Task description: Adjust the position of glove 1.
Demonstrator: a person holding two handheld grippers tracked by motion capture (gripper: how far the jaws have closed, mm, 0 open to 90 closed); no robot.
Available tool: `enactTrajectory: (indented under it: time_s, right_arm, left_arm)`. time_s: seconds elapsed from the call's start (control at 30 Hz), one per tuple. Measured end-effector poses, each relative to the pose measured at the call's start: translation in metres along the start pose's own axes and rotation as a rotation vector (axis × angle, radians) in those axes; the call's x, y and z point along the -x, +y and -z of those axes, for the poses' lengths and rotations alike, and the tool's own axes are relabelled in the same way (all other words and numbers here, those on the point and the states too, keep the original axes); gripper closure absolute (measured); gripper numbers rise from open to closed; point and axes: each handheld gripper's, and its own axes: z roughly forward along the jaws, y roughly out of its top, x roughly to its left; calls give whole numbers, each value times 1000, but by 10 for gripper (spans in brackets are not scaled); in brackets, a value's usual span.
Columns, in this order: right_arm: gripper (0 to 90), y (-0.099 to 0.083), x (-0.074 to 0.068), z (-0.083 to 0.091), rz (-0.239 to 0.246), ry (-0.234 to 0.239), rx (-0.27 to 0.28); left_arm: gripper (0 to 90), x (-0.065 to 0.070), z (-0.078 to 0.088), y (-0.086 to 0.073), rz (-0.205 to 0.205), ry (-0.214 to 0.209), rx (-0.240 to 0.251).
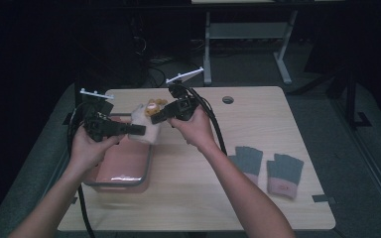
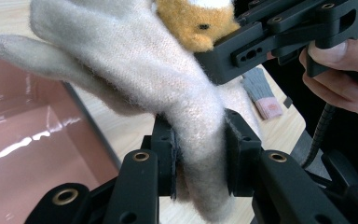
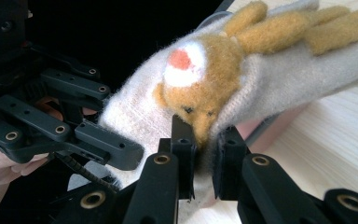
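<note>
- Glove (image 1: 144, 124), cream with a brown bear on it, hangs above the table (image 1: 258, 198), held between both grippers over the far right corner of the tray (image 1: 121, 184).
- Near the front right of the table lie two grey gloves (image 1: 265, 167) with pink cuffs, side by side and well apart from the work.
- Tray sits at the front left, pinkish inside with a grey rim; I see nothing in its visible part.
- Left gripper (image 1: 140, 130) points right, its jaws closed on the glove; in the left gripper view (image 2: 199, 156) both pads squeeze a bunched fold of the cream knit, which bulges out above and below them.
- Right gripper (image 1: 155, 118) comes in from the right and points left, its jaws also clamped on the glove; in the right gripper view (image 3: 204, 158) the pads pinch the knit just under the bear (image 3: 200, 93), whose snout touches the jaw tips.
- The two grippers' tips lie close together, the right one just beyond and above the left.
- The glove's fingers (image 2: 51, 51) spread out past the left gripper, over the tray.
- Far edge of the table has a round hole (image 1: 227, 99).
</note>
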Motion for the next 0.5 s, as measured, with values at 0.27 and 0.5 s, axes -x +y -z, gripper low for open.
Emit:
enactTrajectory:
  time_s: [0.27,0.5]
  right_arm:
    - [809,7,-12,-17,16,14,-13]
    - [809,13,-21,-31,24,29,-23]
  left_arm:
    - [693,-9,17,-7,11,14,12]
    - [693,-17,30,-13,25,29,11]
